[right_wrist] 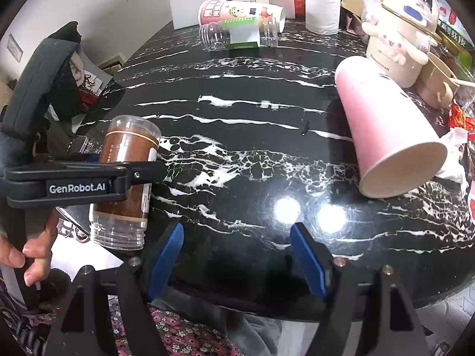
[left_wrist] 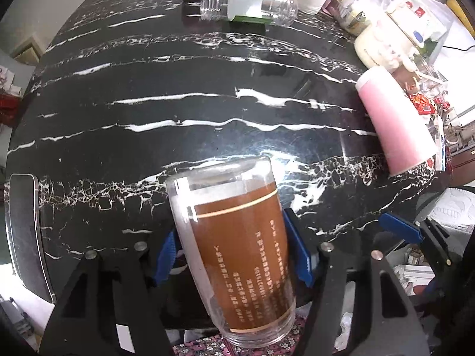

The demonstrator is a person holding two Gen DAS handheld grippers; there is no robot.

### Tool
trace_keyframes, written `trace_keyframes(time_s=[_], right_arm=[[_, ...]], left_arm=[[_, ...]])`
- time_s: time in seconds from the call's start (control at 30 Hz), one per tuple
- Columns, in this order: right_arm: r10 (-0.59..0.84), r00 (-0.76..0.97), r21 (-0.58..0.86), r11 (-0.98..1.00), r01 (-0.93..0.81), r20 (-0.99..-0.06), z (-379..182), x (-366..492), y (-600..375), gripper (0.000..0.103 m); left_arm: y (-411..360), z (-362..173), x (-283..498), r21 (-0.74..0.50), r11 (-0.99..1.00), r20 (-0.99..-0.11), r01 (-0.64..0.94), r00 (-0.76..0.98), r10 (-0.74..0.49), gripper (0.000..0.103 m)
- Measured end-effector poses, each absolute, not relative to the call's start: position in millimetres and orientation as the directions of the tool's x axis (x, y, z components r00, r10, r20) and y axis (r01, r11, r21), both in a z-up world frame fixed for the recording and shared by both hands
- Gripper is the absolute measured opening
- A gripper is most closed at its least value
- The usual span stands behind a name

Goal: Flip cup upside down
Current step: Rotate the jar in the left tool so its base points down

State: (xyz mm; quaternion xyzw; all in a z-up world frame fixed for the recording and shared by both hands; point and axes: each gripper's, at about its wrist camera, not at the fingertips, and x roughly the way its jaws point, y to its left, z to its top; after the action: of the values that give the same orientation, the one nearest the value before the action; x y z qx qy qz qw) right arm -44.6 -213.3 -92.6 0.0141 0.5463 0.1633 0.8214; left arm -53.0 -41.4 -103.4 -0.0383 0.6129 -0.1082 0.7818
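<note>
Left gripper (left_wrist: 234,255) clamps a clear brown-labelled cup (left_wrist: 237,252), mouth down, above marble table (left_wrist: 178,89) edge. Right gripper (right_wrist: 237,255) hangs w/ fingers spread, holding nothing; pink cup (right_wrist: 386,127) lies tipped nearby.

- A pink paper cup (right_wrist: 386,130) lies on its side at the right of the black marble surface (right_wrist: 237,136).
- A clear plastic bottle (right_wrist: 237,37) lies at the far edge, just in front of a printed cup (right_wrist: 237,10).
- A paper roll (right_wrist: 322,4) stands beside them.
- A cream cartoon kettle (right_wrist: 397,50) sits behind the pink paper cup.
</note>
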Motion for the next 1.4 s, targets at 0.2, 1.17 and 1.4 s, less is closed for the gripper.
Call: trace_keyframes(time_s=[0.2, 1.17, 1.4], right_arm=[[0.296, 0.347, 0.213, 0.942, -0.259, -0.890, -92.3, -43.6, -212.0, 0.075], [0.331, 0.352, 0.229, 0.926, -0.301, -0.875, -91.9, -15.3, -193.2, 0.075], [0.324, 0.354, 0.216, 0.925, -0.312, -0.877, -94.2, 0.4, -187.0, 0.075]], left_arm=[[-42.8, -84.7, -55.3, -0.190, 0.971, -0.937, 0.144, 0.268, -0.223, 0.062], [-14.6, -7.1, 4.0, -0.089, 0.984, -0.786, 0.156, 0.596, -0.166, 0.061], [-15.9, -23.6, 13.0, -0.063, 0.989, -0.765, 0.131, 0.630, -0.132, 0.061]])
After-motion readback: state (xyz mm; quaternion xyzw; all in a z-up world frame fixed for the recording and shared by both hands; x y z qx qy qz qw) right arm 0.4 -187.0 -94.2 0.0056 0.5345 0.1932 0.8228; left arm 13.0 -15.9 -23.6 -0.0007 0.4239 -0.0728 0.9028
